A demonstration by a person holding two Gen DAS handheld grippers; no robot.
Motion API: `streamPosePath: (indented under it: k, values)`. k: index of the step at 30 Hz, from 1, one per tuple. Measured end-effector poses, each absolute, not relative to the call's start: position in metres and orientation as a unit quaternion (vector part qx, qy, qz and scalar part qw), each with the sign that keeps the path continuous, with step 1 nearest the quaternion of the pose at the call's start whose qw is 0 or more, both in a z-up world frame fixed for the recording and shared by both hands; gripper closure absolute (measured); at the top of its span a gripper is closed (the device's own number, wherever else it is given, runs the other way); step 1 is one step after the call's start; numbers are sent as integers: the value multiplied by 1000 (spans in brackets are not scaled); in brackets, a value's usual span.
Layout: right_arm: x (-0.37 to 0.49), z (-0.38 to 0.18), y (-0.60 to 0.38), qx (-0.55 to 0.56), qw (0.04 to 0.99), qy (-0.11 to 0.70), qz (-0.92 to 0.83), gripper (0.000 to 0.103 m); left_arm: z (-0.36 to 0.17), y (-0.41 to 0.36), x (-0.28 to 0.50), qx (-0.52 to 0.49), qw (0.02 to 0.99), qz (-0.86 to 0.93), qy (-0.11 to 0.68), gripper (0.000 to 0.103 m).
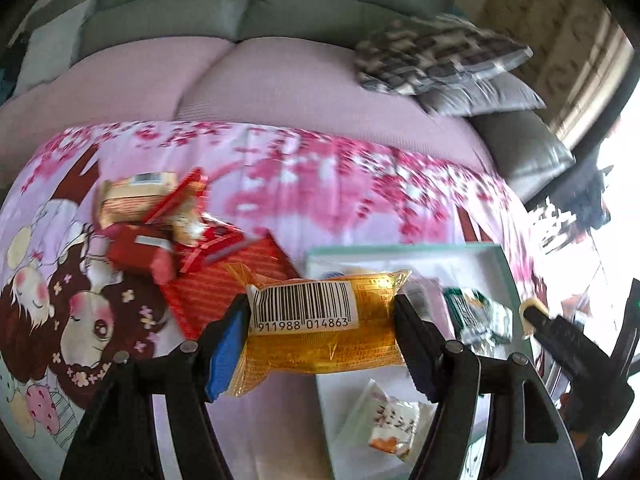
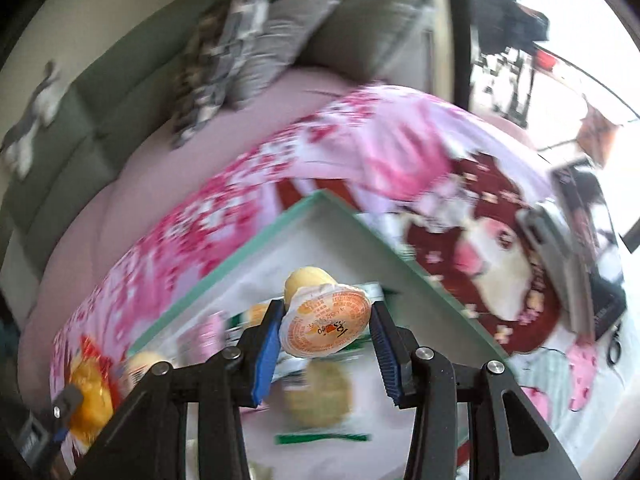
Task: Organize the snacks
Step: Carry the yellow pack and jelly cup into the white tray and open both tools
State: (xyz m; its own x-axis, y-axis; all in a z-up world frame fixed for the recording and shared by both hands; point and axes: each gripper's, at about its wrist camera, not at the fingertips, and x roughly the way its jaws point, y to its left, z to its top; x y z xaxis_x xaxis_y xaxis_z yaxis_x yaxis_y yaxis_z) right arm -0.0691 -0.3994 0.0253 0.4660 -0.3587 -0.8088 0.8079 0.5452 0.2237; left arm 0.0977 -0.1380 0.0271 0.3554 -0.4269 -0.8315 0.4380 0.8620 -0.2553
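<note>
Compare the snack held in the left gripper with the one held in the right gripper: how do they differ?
The yellow packet is a long, soft foil wrapper with a barcode; the jelly cup is small and round with an orange printed lid. The left gripper stands wide around the packet; the right gripper is narrower around the cup. Both are clamped between jaws near the box.

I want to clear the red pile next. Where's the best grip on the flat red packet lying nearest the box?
Probably across its short width, coming down from above. The red packet lies flat on the printed cloth, partly under the orange snack bag held by the left gripper, so its free left edge is reachable.
</note>
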Motion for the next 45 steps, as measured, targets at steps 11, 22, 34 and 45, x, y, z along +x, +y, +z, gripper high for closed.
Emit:
streamPosePath:
  k: [11, 22, 34, 45]
  values:
    - [-91, 5, -423, 356, 758, 371, -401, 57, 8, -183, 68, 78, 802, -292, 515, 31]
    - [-96, -4, -427, 392, 740, 369, -402, 56, -10, -184, 73, 75, 789, -285, 539, 29]
    - [-86, 9, -416, 383, 763, 356, -380, 47, 0, -172, 79, 37, 787, -290, 543, 25]
    - [-49, 33, -369, 321, 817, 365, -310, 47, 20, -109, 114, -42, 832, -201, 516, 24]
